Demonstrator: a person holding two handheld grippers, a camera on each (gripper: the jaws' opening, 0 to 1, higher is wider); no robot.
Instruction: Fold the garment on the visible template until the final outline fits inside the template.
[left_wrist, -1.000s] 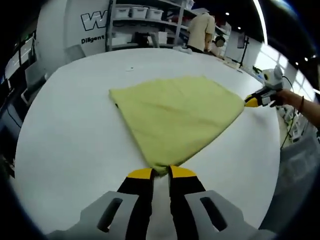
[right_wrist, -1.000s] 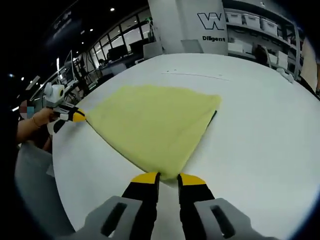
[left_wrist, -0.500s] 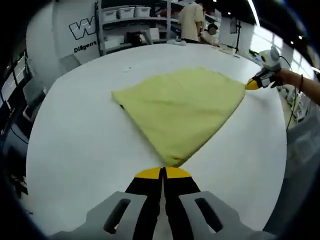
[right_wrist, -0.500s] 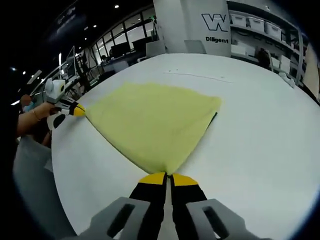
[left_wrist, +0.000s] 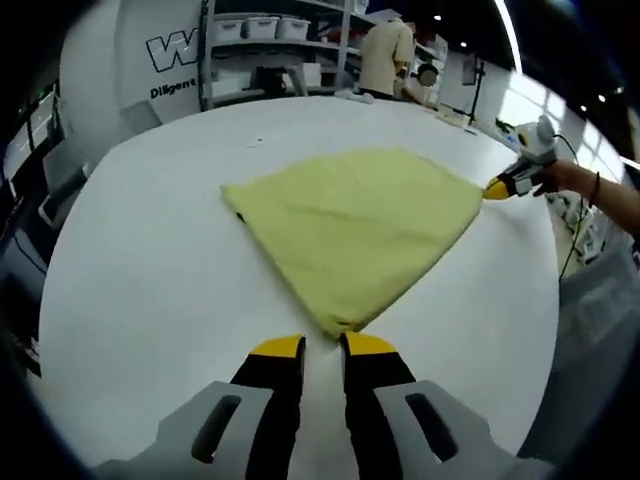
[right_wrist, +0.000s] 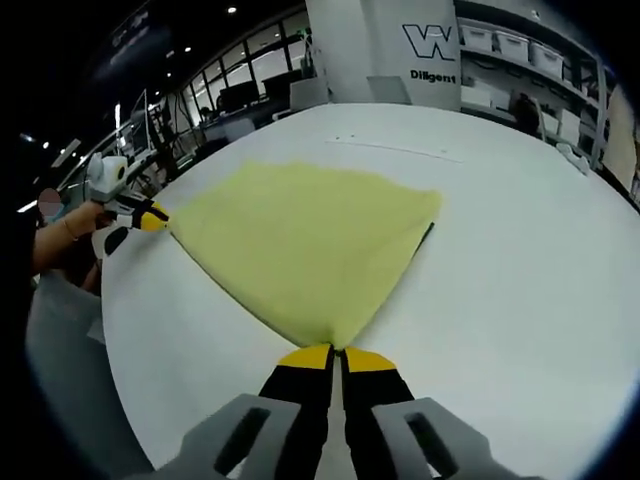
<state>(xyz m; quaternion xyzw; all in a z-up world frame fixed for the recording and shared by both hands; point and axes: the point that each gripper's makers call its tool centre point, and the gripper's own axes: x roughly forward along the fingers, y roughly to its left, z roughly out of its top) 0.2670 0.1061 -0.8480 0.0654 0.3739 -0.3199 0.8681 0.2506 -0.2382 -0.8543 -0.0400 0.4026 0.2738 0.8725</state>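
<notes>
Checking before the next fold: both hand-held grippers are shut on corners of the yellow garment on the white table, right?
Not quite. The left hand-held gripper is open, its jaws apart just short of the yellow garment, as the left gripper view shows. The right hand-held gripper is shut on its corner, on the white table.

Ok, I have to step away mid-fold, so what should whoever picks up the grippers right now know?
Left gripper: open, with a garment corner lying just ahead of its tips, not held.
Right gripper: shut on the opposite corner, low at the table.
Garment: yellow, folded flat on the white table, roughly a fan shape between the two grippers.
Done: it lies folded and smooth.
Left: I cannot make out the template outline, so check the fit. Fold again if it overhangs, then let go with the right gripper.
</notes>
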